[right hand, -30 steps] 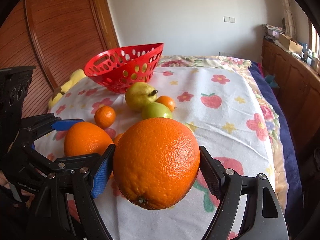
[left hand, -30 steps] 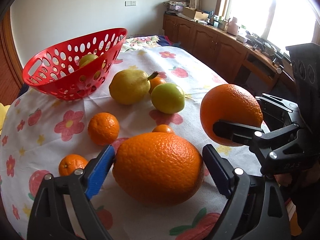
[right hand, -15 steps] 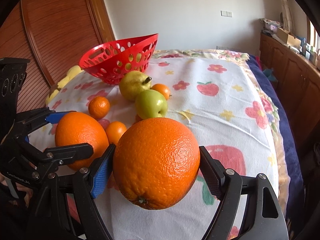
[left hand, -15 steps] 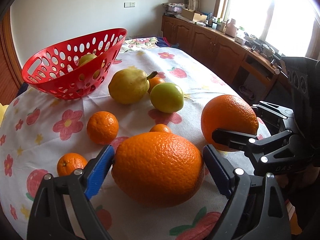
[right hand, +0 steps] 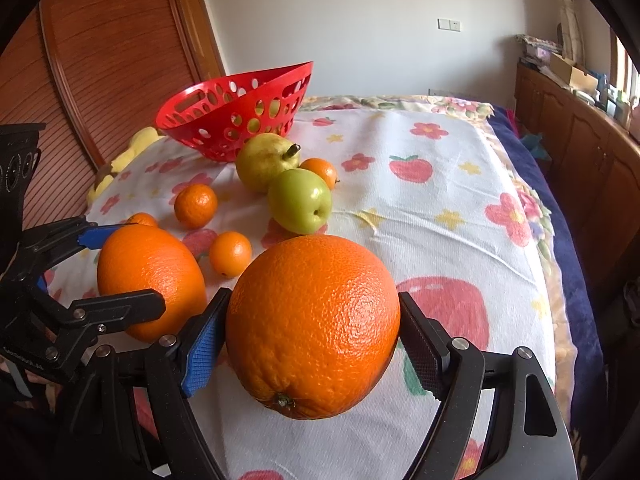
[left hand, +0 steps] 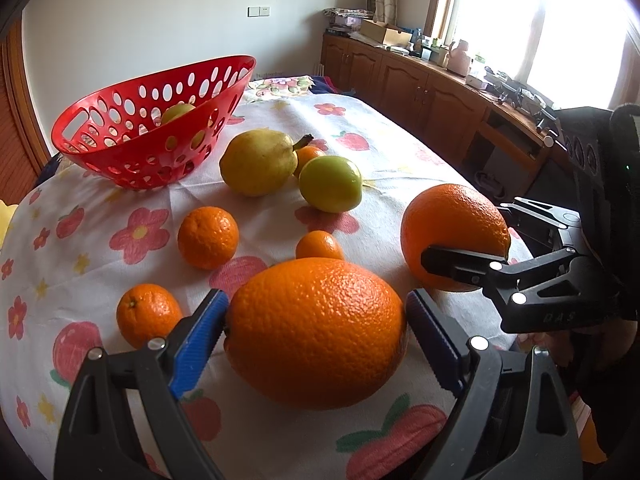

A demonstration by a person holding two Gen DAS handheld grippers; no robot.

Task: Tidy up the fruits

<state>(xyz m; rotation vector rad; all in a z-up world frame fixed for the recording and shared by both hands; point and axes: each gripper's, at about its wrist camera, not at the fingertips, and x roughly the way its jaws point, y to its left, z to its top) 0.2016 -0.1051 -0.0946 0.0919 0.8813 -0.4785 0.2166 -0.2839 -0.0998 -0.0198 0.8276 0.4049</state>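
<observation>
The left hand-held gripper (left hand: 316, 328) is closed on a large orange (left hand: 316, 332), its blue pads pressing on both sides of the fruit; the jaws stand wide because the fruit is wide. The right hand-held gripper (right hand: 312, 334) holds a second large orange (right hand: 314, 326) in the same way, one pad on each side; in the left wrist view this fruit is at the right, a little farther than the first one. Both fruits are at the near end of the bench (left hand: 400, 152), which carries a white cloth with flowers and strawberries; whether they rest on the cloth I cannot tell. Farther on the cloth lie a yellow pear (left hand: 258, 162) and a green apple (left hand: 330, 184), touching each other; some small mandarins (left hand: 208, 237) lie around them. The red basket (left hand: 120, 120) stands at the far left, with one yellow-green fruit (left hand: 176, 112) inside.
</observation>
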